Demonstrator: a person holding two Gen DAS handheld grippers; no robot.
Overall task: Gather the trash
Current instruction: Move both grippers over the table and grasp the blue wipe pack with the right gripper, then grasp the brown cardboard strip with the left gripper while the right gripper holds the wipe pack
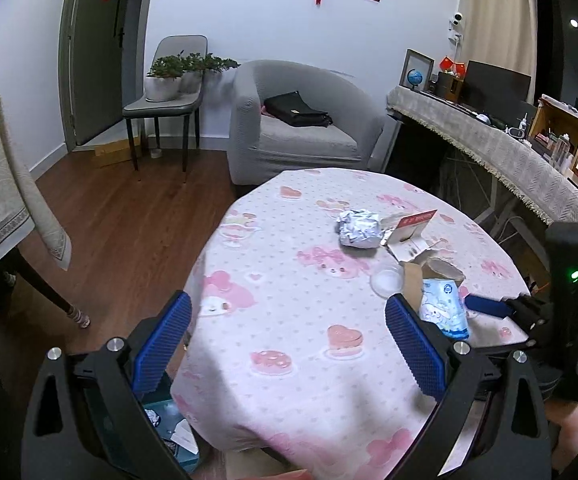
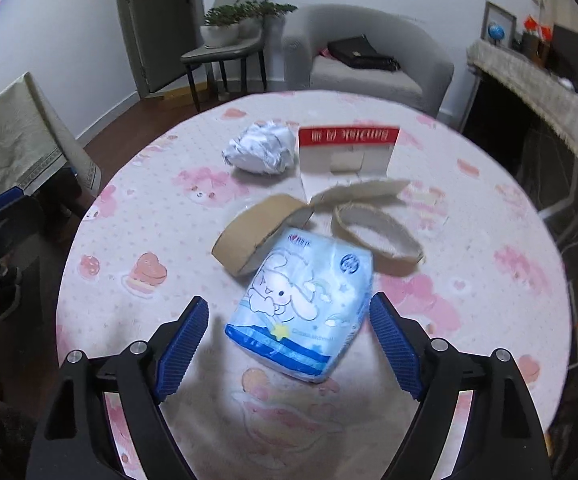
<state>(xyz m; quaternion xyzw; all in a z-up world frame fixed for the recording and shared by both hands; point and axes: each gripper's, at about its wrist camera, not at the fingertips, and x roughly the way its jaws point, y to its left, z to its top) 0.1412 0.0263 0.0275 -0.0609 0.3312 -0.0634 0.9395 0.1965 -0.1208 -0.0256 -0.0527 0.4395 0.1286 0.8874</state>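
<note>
A round table with a pink cartoon cloth (image 1: pixel 289 320) (image 2: pixel 129 320) holds trash. A blue tissue pack (image 2: pixel 301 304) (image 1: pixel 445 304) lies between the open fingers of my right gripper (image 2: pixel 289 332), not clamped. Behind it are torn brown cardboard rings (image 2: pixel 257 232), a crumpled silver foil ball (image 2: pixel 261 152) (image 1: pixel 359 228) and a red-and-white card package (image 2: pixel 345 148) (image 1: pixel 409 232). My left gripper (image 1: pixel 289 336) is open and empty over the table's left edge. The right gripper shows in the left wrist view (image 1: pixel 489 306).
A teal bin (image 1: pixel 169 428) with scraps sits on the floor below the table's left edge. A small clear lid (image 1: pixel 387 280) lies on the cloth. A grey armchair (image 1: pixel 301 120), a chair with plants (image 1: pixel 169 92) and a long draped desk (image 1: pixel 489 148) stand behind.
</note>
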